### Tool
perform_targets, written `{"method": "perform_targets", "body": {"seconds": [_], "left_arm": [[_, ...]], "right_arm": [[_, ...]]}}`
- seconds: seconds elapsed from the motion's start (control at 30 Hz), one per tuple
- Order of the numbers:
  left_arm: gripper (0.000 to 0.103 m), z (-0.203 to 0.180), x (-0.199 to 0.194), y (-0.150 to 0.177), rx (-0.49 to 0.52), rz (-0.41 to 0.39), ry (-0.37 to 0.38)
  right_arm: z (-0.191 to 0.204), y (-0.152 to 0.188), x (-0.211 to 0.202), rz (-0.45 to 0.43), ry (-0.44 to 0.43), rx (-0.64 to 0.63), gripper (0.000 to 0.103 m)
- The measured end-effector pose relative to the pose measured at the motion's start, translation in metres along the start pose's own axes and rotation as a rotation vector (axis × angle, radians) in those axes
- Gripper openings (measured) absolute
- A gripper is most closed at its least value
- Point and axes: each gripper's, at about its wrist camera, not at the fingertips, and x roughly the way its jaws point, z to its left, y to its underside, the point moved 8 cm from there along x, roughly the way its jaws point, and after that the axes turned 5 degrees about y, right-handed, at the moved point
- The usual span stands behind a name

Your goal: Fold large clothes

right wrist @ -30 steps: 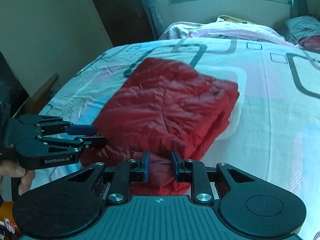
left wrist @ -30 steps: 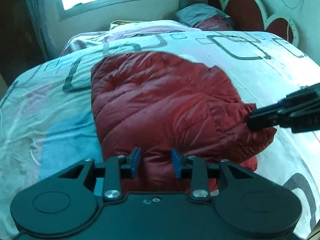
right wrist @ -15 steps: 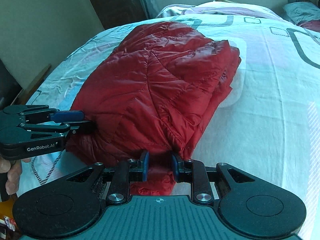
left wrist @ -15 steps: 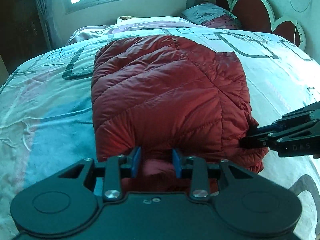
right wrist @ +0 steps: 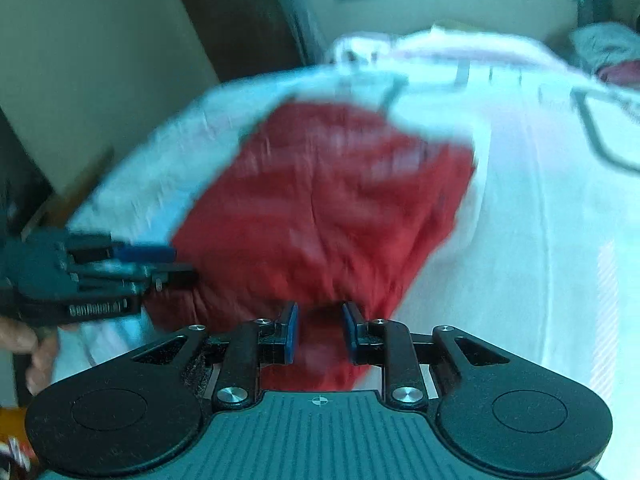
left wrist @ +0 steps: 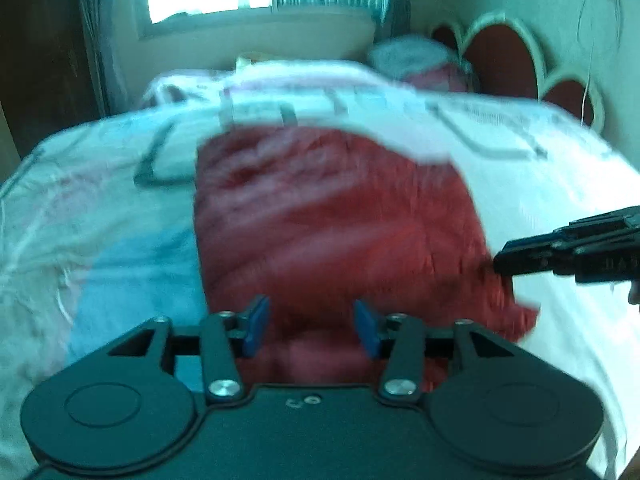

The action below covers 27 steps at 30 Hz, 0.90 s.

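Jaws of the left gripper (left wrist: 308,330) have just been opening; red fabric shows between the spread blue pads, apparently released. Across the centre of both frames the folded red down jacket (right wrist: 320,216) lies on the bed (left wrist: 100,216). At lower centre the right gripper (right wrist: 318,334) stays narrowly clamped on its near hem. Folding looks nearly finished.

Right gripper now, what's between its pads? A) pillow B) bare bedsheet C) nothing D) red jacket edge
D: in the right wrist view the right gripper has the near edge of the folded red jacket bunched between its blue pads, lying on the bed.
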Motion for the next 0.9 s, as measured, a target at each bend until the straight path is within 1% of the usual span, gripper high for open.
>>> {"method": "perform_targets", "body": {"seconds": [0.07, 0.17, 0.23, 0.27, 0.33, 0.4, 0.47, 0.53, 0.6, 0.63, 0.7, 0.77, 0.9], "left_arm": [[0.048, 0.007, 0.005, -0.022, -0.002, -0.037, 0.000], [0.047, 0.015, 0.025, -0.060, 0.006, -0.085, 0.007], [0.047, 0.022, 0.048, -0.083, 0.015, -0.095, 0.003], [0.045, 0.027, 0.061, -0.093, 0.013, -0.091, -0.002], [0.045, 0.038, 0.088, -0.107, -0.006, -0.071, -0.006], [0.043, 0.049, 0.109, -0.117, -0.019, -0.059, -0.014], [0.043, 0.062, 0.126, -0.125, -0.043, -0.052, -0.013], [0.043, 0.070, 0.138, -0.131, -0.056, -0.053, 0.022], [0.043, 0.071, 0.154, -0.128, -0.065, 0.001, 0.070], [0.043, 0.071, 0.162, -0.125, -0.057, 0.023, 0.075], [0.044, 0.069, 0.174, -0.118, -0.040, 0.059, 0.071], [0.044, 0.066, 0.180, -0.114, -0.033, 0.073, 0.064], [0.043, 0.059, 0.176, -0.112, 0.028, 0.080, 0.027]], "right_arm": [[-0.004, -0.026, 0.000, -0.072, 0.011, -0.003, 0.024], [-0.009, -0.063, 0.022, -0.110, 0.041, -0.028, 0.024], [-0.012, -0.086, 0.045, -0.112, 0.064, -0.040, 0.024], [-0.015, -0.098, 0.060, -0.109, 0.080, -0.037, 0.024], [-0.020, -0.117, 0.086, -0.094, 0.098, -0.021, 0.024], [-0.024, -0.135, 0.109, -0.079, 0.098, -0.003, 0.024], [-0.024, -0.147, 0.126, -0.064, 0.087, 0.000, 0.024], [-0.023, -0.152, 0.137, -0.047, 0.079, -0.015, 0.024], [-0.027, -0.148, 0.154, -0.006, 0.101, -0.036, 0.024], [-0.030, -0.144, 0.162, 0.017, 0.118, -0.036, 0.024], [-0.043, -0.130, 0.176, 0.062, 0.137, -0.008, 0.024], [-0.052, -0.118, 0.185, 0.089, 0.139, 0.018, 0.024], [-0.054, -0.114, 0.183, 0.086, 0.137, 0.028, 0.024]]}}
